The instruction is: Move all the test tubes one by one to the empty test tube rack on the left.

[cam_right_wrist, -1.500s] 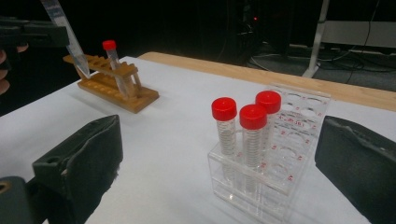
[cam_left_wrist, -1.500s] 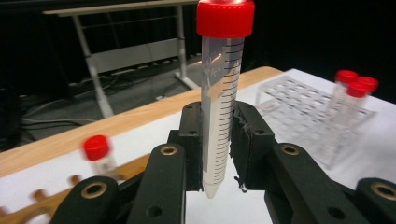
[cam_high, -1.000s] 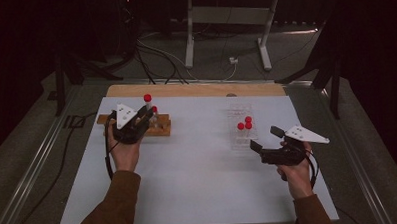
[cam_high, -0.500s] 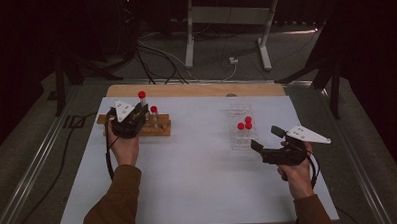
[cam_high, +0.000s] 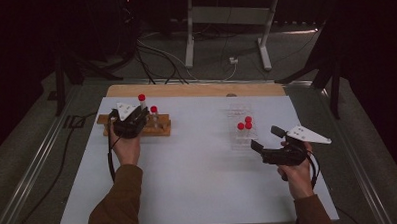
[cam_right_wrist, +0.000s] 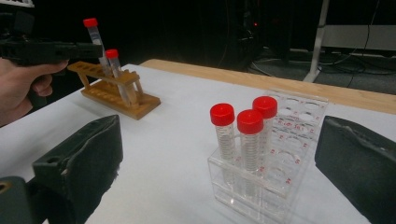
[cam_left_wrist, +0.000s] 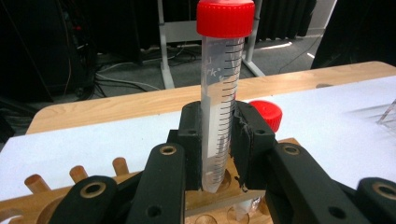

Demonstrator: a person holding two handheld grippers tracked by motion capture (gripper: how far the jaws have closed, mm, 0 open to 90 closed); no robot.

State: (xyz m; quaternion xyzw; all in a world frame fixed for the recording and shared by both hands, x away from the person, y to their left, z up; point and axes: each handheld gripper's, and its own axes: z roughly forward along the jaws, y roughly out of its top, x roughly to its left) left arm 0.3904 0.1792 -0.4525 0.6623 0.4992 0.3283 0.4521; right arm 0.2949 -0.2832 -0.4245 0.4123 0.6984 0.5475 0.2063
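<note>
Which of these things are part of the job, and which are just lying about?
Part of the job:
- tube held in the left gripper
- wooden rack with a second tube
- clear rack with three red-capped tubes
- right gripper, jaws open

Lying about:
- cables on the floor
- metal stand

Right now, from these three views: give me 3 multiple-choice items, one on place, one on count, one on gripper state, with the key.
1. Where is the tube that the left gripper holds?
A. over the wooden rack
B. in the clear rack
C. flat on the table

2. How many red-capped tubes stand in the clear rack?
A. one
B. three
C. five

3. How do the right gripper's jaws stand?
A. shut on a tube
B. shut on the clear rack
C. open, holding nothing

Key: 1 A, its tip sits at a hole in the wooden rack. 2 B, three red caps show in the right gripper view. 3 C, the jaws stand wide apart, short of the rack.
</note>
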